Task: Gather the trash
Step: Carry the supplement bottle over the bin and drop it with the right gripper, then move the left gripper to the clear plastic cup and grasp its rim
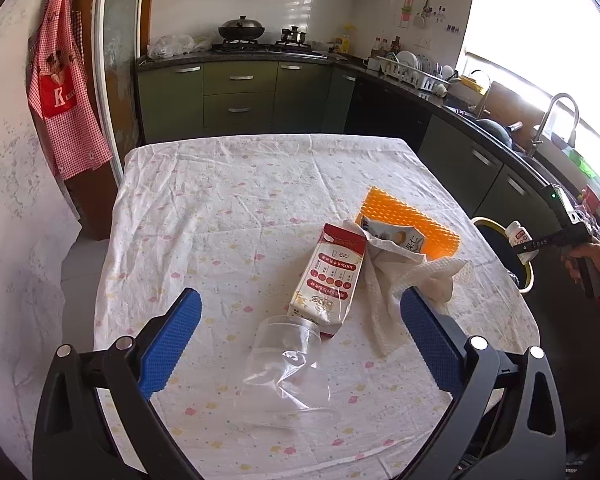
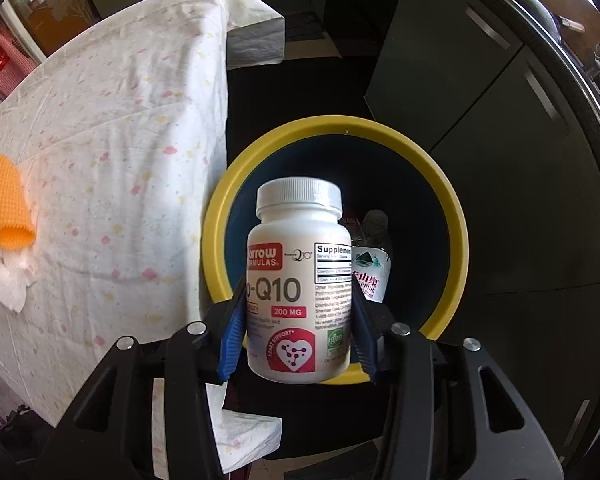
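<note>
Trash was partly collected: the right tongs [image 2: 298, 336] were clamped on a white supplement bottle [image 2: 299, 280], held upright directly over the mouth of the yellow-rimmed bin [image 2: 456, 216] that stood on the floor just beside the bench [image 1: 220, 208]. A plastic water bottle [image 2: 370, 256] already lay in the bin beyond the tongs, so at least one piece seemed to be done and the supplement bottle looked ready to drop.

More was left on the bench. The left tongs [image 1: 300, 344] stood wide apart and empty, with a crushed clear plastic cup [image 1: 288, 368] lying between and just ahead of the blades. Past it lay a red-and-white carton [image 1: 328, 280], touching crumpled paper towels [image 1: 384, 284] (off to the right blade's side), then a snack wrapper [image 1: 392, 236] resting on an orange textured mat [image 1: 408, 220].

Whether the mat counted as trash was unclear. The bin's bottom was dark and mostly hidden behind the held bottle, so anything else inside could not be made out.
</note>
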Action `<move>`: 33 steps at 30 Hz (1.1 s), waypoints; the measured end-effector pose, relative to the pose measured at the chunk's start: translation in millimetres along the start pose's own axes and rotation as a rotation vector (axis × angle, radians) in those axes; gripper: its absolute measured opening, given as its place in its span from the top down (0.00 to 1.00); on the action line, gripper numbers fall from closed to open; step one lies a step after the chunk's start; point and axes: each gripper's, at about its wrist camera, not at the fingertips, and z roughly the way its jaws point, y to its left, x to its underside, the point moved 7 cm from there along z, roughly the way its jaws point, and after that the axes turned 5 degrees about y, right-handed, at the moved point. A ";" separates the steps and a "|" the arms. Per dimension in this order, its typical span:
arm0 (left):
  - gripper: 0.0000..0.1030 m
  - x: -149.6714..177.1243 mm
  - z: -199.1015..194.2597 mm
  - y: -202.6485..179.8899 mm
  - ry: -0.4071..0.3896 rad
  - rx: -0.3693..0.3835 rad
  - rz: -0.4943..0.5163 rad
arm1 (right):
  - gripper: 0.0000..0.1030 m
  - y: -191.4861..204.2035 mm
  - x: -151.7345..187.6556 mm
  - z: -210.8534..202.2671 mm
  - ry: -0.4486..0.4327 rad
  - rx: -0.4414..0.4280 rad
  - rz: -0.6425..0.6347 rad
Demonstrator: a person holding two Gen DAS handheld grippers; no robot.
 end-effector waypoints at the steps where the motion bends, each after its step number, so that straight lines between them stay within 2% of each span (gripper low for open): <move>1: 0.05 -0.2 0.3 -0.8 0.002 -0.002 0.003 | 0.57 -3.0 -3.9 3.3 0.001 -0.005 0.010; 3: 0.05 -1.1 1.1 -2.7 0.005 -0.002 0.006 | 0.53 -5.9 -12.3 10.7 0.001 -0.021 0.021; 5: 0.05 -1.0 1.6 -3.7 0.006 -0.001 0.006 | 0.39 -13.3 -19.5 13.6 -0.008 -0.022 0.053; 8: 0.05 0.6 2.2 -5.4 0.011 0.001 0.010 | 0.39 -16.6 -18.4 3.7 -0.051 -0.028 0.083; 12: 0.05 3.7 1.5 -3.8 0.020 -0.013 0.015 | 0.39 -3.8 4.0 -17.4 -0.114 -0.046 0.065; 18: 0.05 10.7 -1.0 3.2 0.031 -0.030 -0.002 | 0.38 26.2 42.1 -30.9 -0.172 -0.134 0.053; 23: 0.05 23.4 10.6 3.4 0.082 -0.048 -0.001 | 0.38 55.7 62.9 -35.2 -0.192 -0.216 0.021; 30: 0.05 47.5 36.9 -1.2 0.177 -0.091 0.033 | 0.36 89.9 73.8 -38.3 -0.182 -0.247 -0.059; 33: 0.05 59.4 38.9 -4.6 0.197 -0.084 0.054 | 0.36 96.2 75.1 -40.5 -0.186 -0.252 -0.074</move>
